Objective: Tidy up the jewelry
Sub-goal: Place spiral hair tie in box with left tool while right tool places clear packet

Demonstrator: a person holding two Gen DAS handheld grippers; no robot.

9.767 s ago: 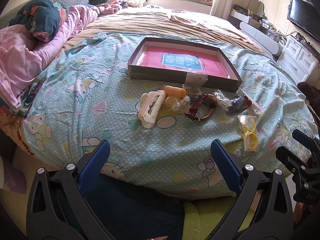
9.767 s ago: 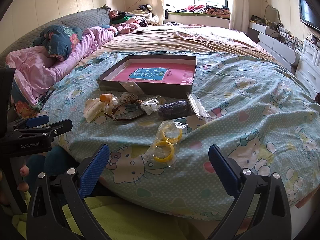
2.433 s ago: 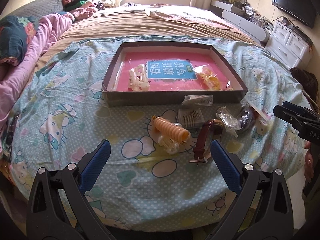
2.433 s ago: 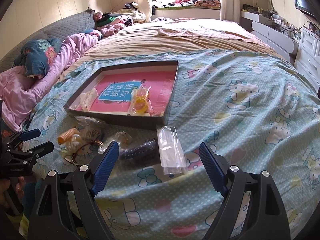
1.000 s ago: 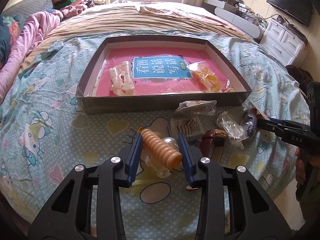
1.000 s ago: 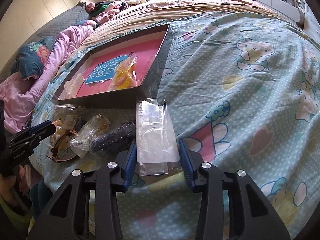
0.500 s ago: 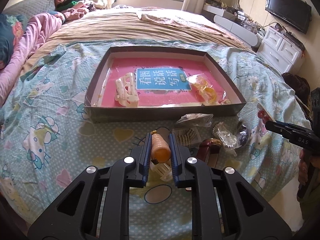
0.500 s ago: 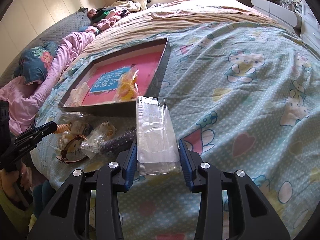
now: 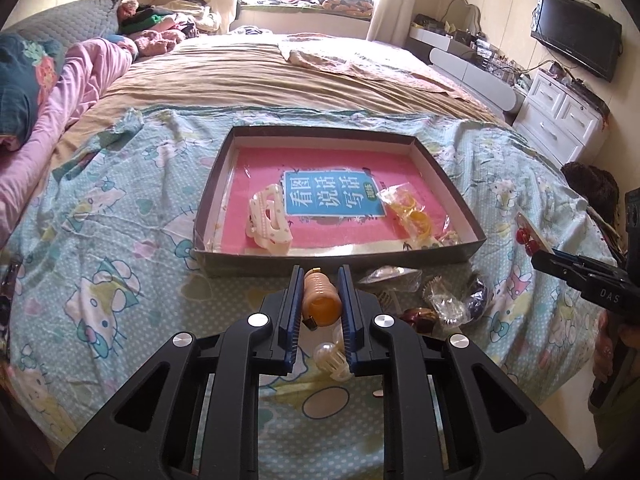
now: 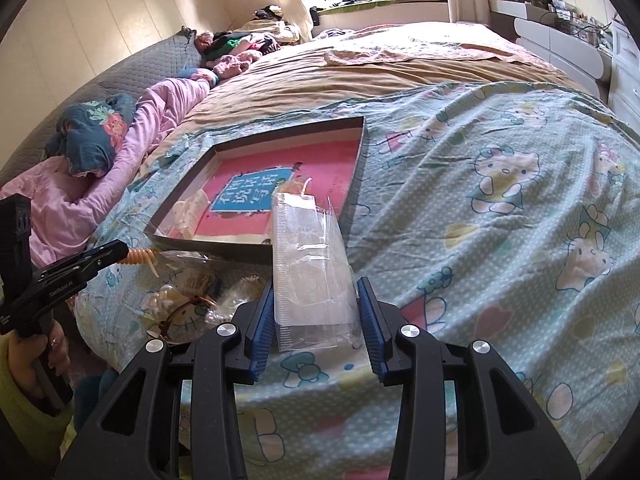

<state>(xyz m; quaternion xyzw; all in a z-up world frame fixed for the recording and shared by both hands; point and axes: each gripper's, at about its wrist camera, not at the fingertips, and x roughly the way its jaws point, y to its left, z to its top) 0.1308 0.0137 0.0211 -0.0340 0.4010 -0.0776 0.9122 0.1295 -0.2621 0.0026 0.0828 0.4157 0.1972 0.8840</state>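
My left gripper [image 9: 320, 280] is shut on an orange spiral hair tie [image 9: 321, 297] and holds it above the bed, just in front of the dark box [image 9: 448, 184]. The box has a pink lining and holds a cream hair claw [image 9: 269, 221] and bagged yellow rings [image 9: 410, 212]. My right gripper [image 10: 316, 292] is shut on a clear plastic packet [image 10: 310, 264], lifted off the bed near the box's front right corner [image 10: 362, 148]. In the left wrist view the packet shows red beads [image 9: 526, 238].
Loose items lie on the Hello Kitty sheet in front of the box: a clear bead piece [image 9: 332, 358], a brown watch [image 9: 420, 316], small plastic bags [image 9: 446, 302] and a dark bundle [image 9: 478, 294]. Pink bedding [image 9: 60, 96] lies left. White drawers [image 9: 560, 116] stand right.
Both grippers have risen a little with their loads since half a second ago. A second ago each was closing on its item on the bed.
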